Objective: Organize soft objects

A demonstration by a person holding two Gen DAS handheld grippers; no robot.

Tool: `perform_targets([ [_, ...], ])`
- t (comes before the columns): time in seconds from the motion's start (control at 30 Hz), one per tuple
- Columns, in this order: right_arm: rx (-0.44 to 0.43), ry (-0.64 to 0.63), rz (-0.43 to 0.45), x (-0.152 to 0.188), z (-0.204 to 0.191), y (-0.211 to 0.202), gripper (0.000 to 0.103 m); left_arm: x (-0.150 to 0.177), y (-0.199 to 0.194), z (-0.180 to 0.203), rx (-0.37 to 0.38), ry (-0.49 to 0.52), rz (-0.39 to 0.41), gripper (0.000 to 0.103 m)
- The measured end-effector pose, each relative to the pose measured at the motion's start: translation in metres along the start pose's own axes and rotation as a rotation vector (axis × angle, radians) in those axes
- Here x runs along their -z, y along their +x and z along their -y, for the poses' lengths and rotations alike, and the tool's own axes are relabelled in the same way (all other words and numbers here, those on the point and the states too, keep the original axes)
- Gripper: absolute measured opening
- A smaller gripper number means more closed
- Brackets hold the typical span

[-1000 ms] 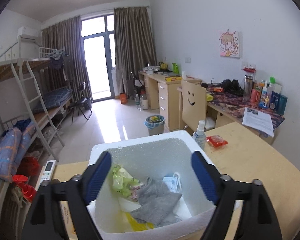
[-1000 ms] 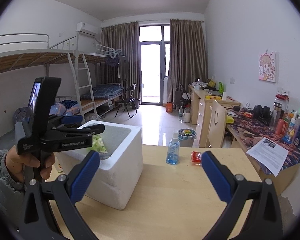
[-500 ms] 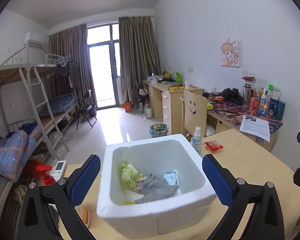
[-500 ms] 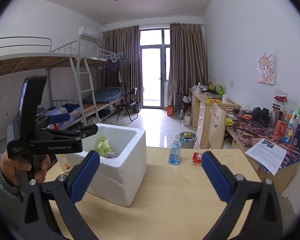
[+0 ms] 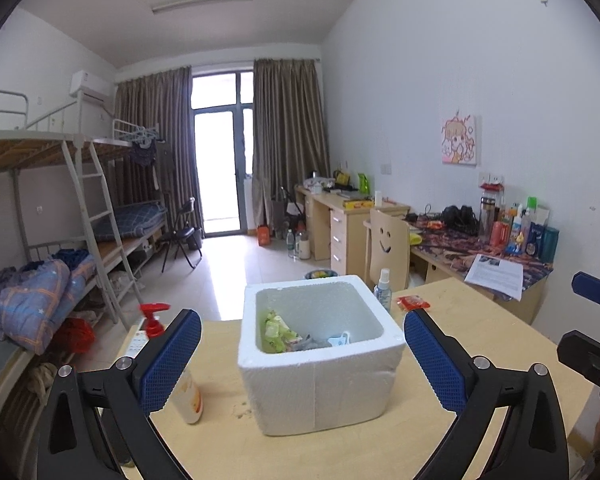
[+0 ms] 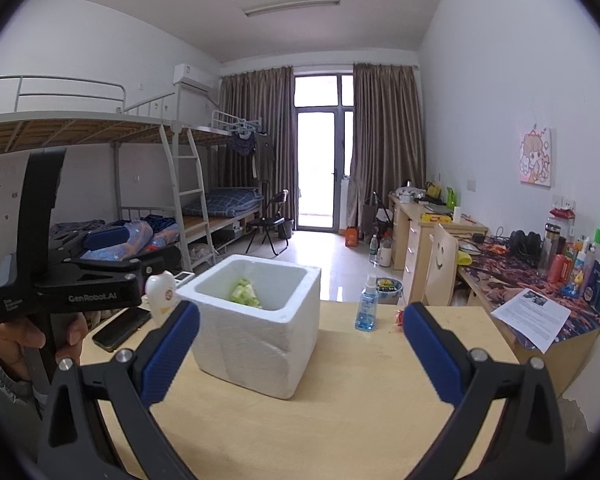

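A white foam box stands on the wooden table; it also shows in the right wrist view. Inside lie a green packet, a grey cloth and a white face mask. The green packet shows in the right wrist view. My left gripper is open and empty, held back from the box's near side. My right gripper is open and empty, to the right of the box and behind it.
A red-pump lotion bottle stands left of the box. A blue spray bottle and a red packet lie beyond the box. A phone lies at the table's left edge. A paper sheet rests on the desk at right.
My left gripper has pulled back and up from over the box, jaws open throughout. The box now shows whole and farther off. The right gripper has drawn back slightly.
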State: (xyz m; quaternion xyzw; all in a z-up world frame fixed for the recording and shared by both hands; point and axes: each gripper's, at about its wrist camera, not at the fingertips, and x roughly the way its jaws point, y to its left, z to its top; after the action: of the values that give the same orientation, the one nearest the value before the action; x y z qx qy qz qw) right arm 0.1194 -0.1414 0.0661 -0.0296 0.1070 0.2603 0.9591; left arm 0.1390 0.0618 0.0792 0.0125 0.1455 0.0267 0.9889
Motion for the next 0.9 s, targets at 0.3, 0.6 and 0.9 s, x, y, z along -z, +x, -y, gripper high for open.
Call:
perform_targets([
  [0.3, -0.018, -0.013, 0.039, 0.003, -0.021, -0.033, 0.103, 0.011, -0.052, 0.001, 0.018, 0.007, 0.060, 0.102],
  [0.6, -0.011, -0.023, 0.063, 0.018, -0.033, -0.052, 0.103, 0.037, -0.086, -0.005, 0.001, -0.031, 0.090, 0.102],
  [0.9, 0.008, 0.011, 0.102, 0.037, -0.038, -0.066, 0.103, 0.064, -0.104, -0.003, -0.002, -0.044, 0.115, 0.102],
])
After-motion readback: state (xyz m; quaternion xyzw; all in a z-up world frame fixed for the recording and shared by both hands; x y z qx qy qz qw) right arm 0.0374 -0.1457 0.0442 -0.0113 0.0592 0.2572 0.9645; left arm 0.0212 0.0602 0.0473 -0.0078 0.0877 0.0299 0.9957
